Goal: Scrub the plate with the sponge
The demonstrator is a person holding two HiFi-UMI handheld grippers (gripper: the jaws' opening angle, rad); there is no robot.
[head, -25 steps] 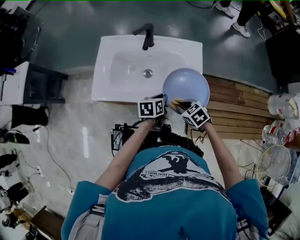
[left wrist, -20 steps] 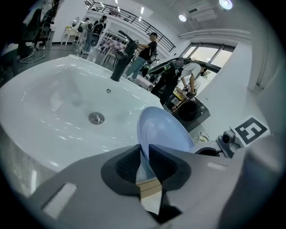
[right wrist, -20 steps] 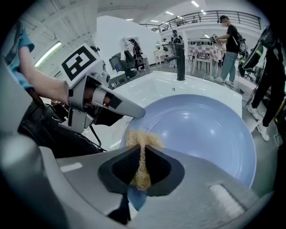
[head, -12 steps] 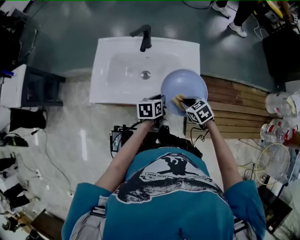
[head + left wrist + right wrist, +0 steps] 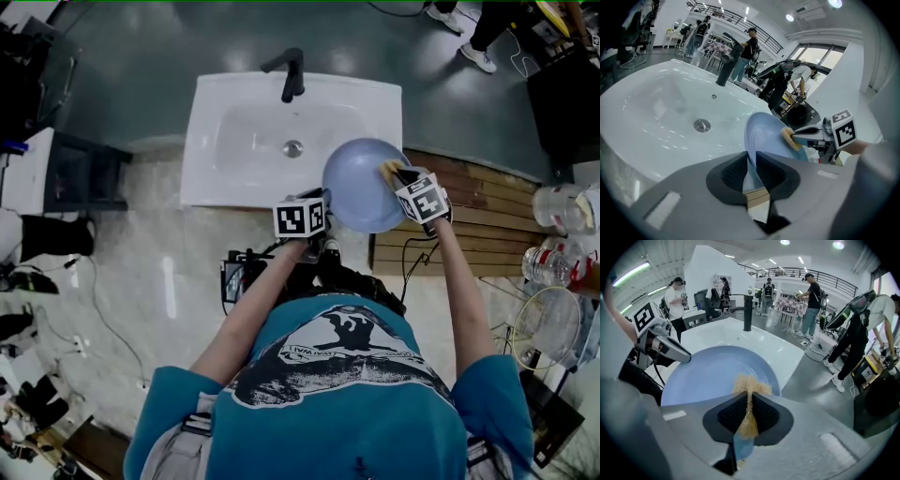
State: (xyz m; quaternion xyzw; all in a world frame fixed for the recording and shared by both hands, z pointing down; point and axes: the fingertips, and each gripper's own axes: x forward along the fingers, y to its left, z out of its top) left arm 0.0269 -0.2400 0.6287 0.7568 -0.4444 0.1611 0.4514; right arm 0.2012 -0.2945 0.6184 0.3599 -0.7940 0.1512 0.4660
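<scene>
A pale blue plate (image 5: 361,183) is held tilted over the right end of the white sink (image 5: 234,131). My left gripper (image 5: 323,214) is shut on the plate's near rim (image 5: 751,161). The plate (image 5: 710,373) fills the middle of the right gripper view. A yellow sponge (image 5: 749,394) is squeezed between the jaws of my right gripper (image 5: 392,171), which is shut on it. The sponge (image 5: 388,169) presses on the plate's right side, and from the left gripper view the sponge (image 5: 789,138) sits on the plate's face (image 5: 764,138).
A black tap (image 5: 292,73) stands at the back of the sink, with the drain (image 5: 293,147) in the basin. A wooden slatted stand (image 5: 469,211) lies to the right, with plastic bottles (image 5: 562,211) and a wire basket (image 5: 548,323) beyond. People stand in the background.
My right gripper has carried the sponge from the plate's near edge across to its right side. The left gripper and the plate have stayed put.
</scene>
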